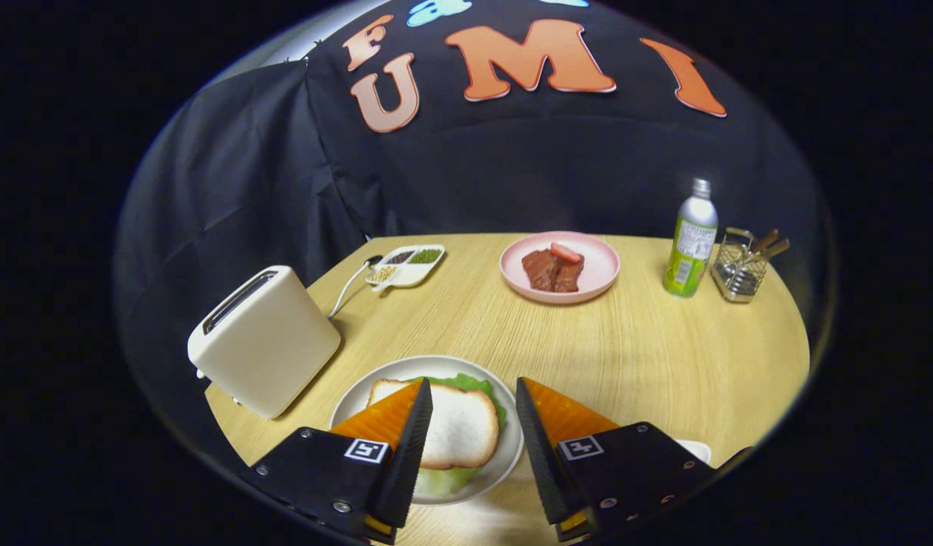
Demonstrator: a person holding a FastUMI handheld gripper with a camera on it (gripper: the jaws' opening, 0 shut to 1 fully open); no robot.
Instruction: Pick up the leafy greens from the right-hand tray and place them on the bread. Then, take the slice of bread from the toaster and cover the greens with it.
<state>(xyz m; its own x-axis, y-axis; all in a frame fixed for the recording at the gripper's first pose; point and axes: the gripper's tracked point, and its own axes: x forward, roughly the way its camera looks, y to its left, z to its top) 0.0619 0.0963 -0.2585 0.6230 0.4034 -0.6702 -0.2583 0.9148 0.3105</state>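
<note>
gripper (474,413): fingers spread, holding nothing, over plate (360,394) | bread slice (459,428): between fingers, covering greens (470,383) | toaster (265,337): 10 o'clock, slot looks bare | risk: lowering or closing could nudge slice off greens

You saw the slice of bread (459,425) lying flat atop the leafy greens (478,385) on the white plate (360,398), low in the frame's centre; green frills showed past its edges. The cream toaster (265,341) stood tilted at left.
</note>
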